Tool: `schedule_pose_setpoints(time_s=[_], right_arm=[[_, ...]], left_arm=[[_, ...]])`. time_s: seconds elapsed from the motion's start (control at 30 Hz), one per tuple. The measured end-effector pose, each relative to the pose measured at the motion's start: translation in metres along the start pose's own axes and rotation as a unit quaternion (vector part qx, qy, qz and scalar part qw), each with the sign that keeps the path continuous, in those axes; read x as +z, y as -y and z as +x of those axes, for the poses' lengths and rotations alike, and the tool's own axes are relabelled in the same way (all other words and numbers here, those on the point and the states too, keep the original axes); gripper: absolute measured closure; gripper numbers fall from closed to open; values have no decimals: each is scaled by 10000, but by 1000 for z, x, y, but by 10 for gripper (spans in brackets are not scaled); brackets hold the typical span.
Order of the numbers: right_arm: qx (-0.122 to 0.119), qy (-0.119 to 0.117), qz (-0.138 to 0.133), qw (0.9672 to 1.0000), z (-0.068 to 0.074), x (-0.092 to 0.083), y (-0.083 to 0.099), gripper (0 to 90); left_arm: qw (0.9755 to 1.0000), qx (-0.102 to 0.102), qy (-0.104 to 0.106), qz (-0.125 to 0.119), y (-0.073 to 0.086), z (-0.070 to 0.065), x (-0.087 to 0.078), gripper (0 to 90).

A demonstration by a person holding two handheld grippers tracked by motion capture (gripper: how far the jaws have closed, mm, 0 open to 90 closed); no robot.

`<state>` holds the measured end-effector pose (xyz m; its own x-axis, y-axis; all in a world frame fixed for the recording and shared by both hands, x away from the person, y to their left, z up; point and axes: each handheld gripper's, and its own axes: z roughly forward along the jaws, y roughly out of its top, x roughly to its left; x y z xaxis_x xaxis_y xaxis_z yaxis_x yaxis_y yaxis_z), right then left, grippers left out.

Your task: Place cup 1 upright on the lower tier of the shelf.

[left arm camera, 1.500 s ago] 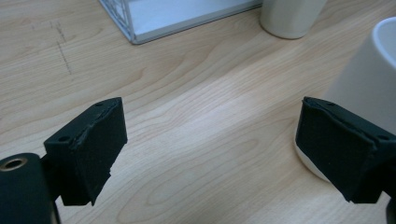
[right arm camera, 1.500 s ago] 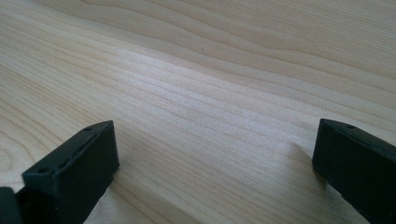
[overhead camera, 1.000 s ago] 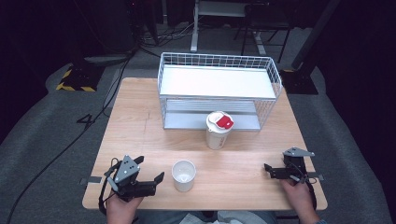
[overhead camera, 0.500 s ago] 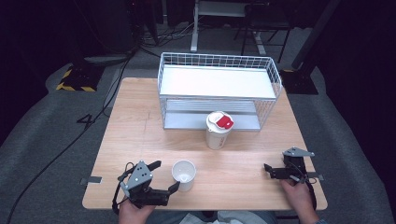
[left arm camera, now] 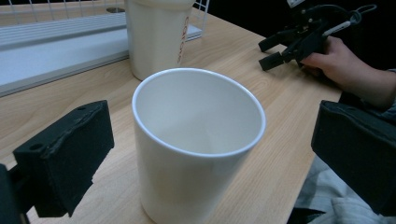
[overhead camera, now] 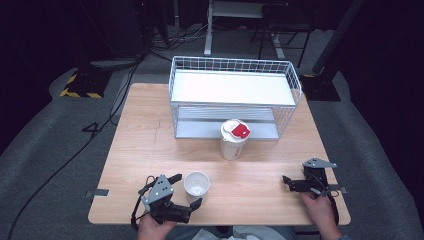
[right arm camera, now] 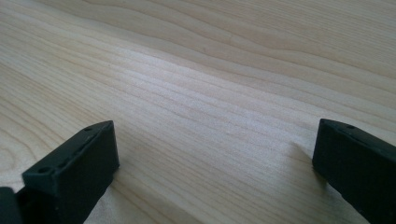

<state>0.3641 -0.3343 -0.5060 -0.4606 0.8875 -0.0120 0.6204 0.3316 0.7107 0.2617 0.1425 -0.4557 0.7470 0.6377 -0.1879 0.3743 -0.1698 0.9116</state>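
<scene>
At the near edge of the wooden table [overhead camera: 145,135], the left gripper [overhead camera: 186,191] is sitting with its jaws spread wide on either side of a white mug [overhead camera: 196,186]. In the left gripper view the mug [left arm camera: 198,144] is standing upright and empty between the two black jaws, with a gap showing on each side, so neither jaw is touching it. Over at the near right corner, the right gripper [overhead camera: 289,182] is resting low over the table in the person's right hand [overhead camera: 320,210], well apart from the mug; the right gripper view is showing its jaws held wide apart with bare wood grain [right arm camera: 210,93] between them. Farther back, a tall white lidded cup [overhead camera: 234,139] with a red tab on its lid is standing upright, just in front of a white wire rack [overhead camera: 235,95] with two shelves. Beyond the table, grey carpet [overhead camera: 45,140] is running into a dark area.
</scene>
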Motion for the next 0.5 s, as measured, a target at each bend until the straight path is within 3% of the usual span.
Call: schedule_pose_setpoints(time_s=[0.1, 0.5], right_arm=[[3, -1, 0, 10000, 0, 0, 0, 5], [-6, 0, -10, 10000, 0, 0, 0, 5]], left_arm=[[9999, -46, -14, -90, 2, 0, 4, 0], [9998, -66, -96, 135, 15, 6, 27, 4]])
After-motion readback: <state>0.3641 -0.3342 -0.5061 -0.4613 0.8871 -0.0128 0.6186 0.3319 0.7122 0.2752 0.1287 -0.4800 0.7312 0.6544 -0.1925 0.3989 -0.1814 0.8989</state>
